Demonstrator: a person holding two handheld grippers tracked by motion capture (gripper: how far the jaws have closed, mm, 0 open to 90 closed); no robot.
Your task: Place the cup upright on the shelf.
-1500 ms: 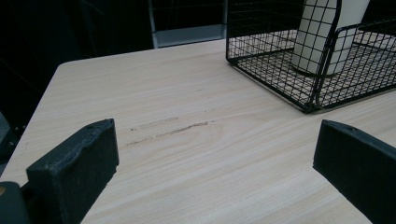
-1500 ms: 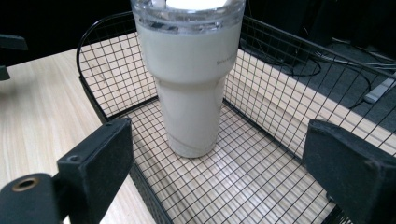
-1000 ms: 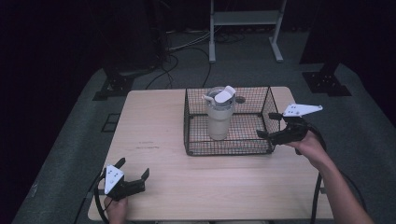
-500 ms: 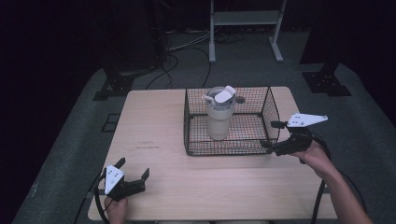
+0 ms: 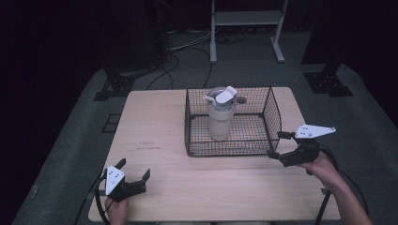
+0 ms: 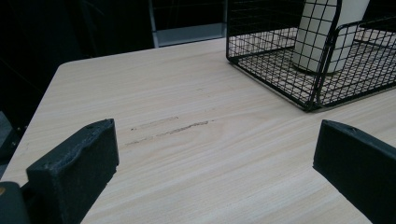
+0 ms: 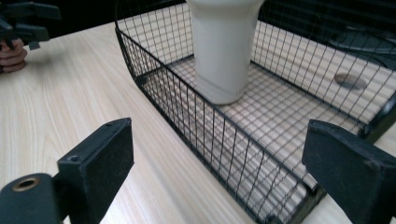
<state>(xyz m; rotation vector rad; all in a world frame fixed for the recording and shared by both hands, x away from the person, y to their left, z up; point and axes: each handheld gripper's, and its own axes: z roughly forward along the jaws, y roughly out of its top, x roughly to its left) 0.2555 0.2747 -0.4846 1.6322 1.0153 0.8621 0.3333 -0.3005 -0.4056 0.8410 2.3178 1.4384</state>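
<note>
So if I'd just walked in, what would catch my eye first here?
Most likely the black wire basket on the far half of the wooden table, with a pale tumbler standing upright inside it, its white lid flipped up. Next, the two hand-held grippers: the right hand-held gripper open by the basket's near right corner, and the left hand-held gripper open near the table's front left edge.

Tumbler (image 5: 220,117) upright in basket (image 5: 272,110), table (image 5: 155,126) mid-rear.

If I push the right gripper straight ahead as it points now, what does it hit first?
Most likely the near wall of the black wire basket, which the right gripper faces with open jaws; the white tumbler stands behind that mesh.
</note>
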